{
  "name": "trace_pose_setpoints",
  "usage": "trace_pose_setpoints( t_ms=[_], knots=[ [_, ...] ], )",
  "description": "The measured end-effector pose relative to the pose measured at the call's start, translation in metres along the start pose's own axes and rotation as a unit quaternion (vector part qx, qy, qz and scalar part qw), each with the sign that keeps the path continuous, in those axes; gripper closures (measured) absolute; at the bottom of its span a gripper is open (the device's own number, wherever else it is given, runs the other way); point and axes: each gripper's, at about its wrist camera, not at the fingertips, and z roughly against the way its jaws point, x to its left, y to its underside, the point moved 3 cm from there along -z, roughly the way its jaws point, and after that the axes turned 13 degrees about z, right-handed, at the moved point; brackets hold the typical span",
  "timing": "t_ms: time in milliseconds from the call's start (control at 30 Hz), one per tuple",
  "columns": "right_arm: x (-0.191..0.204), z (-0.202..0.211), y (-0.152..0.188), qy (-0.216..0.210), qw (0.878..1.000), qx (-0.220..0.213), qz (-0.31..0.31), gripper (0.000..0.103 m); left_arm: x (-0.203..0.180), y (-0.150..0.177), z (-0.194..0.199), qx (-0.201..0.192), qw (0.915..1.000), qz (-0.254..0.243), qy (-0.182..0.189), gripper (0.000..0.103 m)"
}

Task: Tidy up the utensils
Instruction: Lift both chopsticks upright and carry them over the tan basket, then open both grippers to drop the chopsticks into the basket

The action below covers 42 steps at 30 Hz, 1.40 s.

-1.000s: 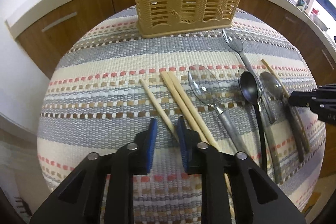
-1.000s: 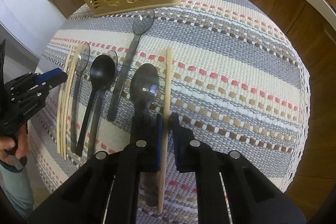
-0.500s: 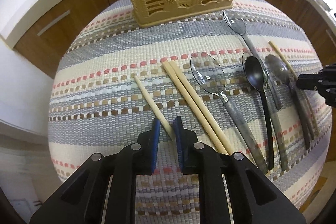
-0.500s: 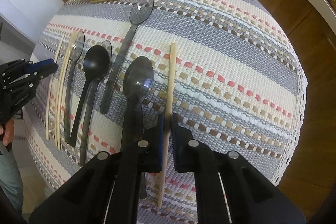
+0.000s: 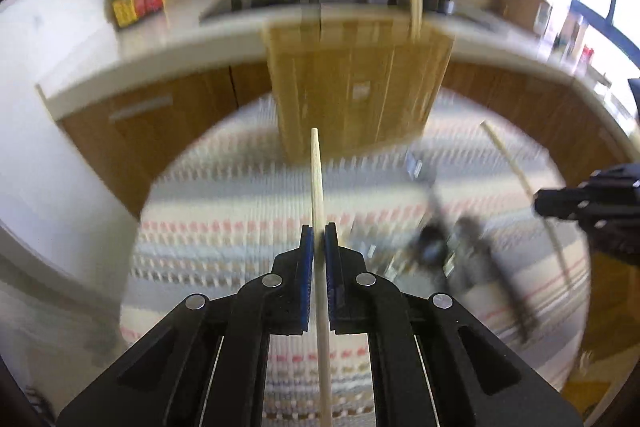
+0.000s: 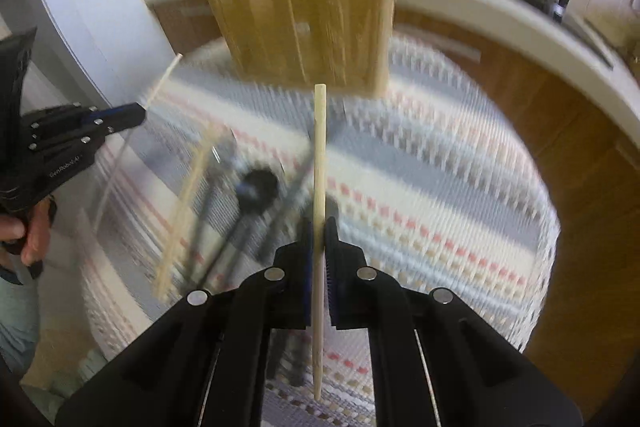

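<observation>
Motion blur smears the striped woven tablecloth [image 5: 224, 239], the dark plastic spoons [image 6: 256, 187] lying on it and the tan slatted plastic utensil basket [image 5: 356, 83] at its far edge. The left gripper [image 5: 319, 239], jaws just closing, clamps one pale wooden chopstick [image 5: 317, 179] above the cloth. The right gripper [image 6: 319, 231] clamps another chopstick [image 6: 319, 155]. Only the right view shows the holder's hand [image 6: 28, 231]; the gripper's lettering is unreadable.
</observation>
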Motion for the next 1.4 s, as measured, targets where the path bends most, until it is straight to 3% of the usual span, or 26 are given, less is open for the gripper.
trace_pose_setpoints(
  t_ms=[233,400,500,800,933,1200,1400],
  knots=[
    [-0.009,0.047,-0.054,0.002,0.994,-0.109,0.007,0.099,-0.012,-0.057,0.057,-0.113,0.9925,0.008,0.047,0.099],
    [-0.028,0.07,-0.086,0.007,0.982,-0.189,-0.01,0.099,-0.024,-0.095,0.071,-0.184,0.9796,0.014,0.079,0.099],
    [-0.039,0.065,-0.104,-0.002,0.977,-0.213,-0.018,0.099,-0.026,-0.116,0.07,-0.219,0.971,0.03,0.092,0.099],
    [-0.074,0.029,-0.147,-0.002,0.967,-0.253,-0.037,0.099,-0.026,-0.158,0.031,-0.278,0.9527,0.039,0.117,0.099],
    [-0.085,0.019,-0.164,0.006,0.962,-0.269,-0.046,0.099,-0.017,-0.172,0.014,-0.285,0.9477,0.061,0.13,0.099],
    [-0.116,-0.005,-0.182,0.04,0.946,-0.309,-0.084,0.099,-0.002,-0.192,-0.015,-0.287,0.9419,0.09,0.149,0.099],
    [-0.123,-0.026,-0.17,0.057,0.941,-0.321,-0.089,0.099,-0.003,-0.181,-0.034,-0.307,0.9404,0.081,0.122,0.099]
  ],
)
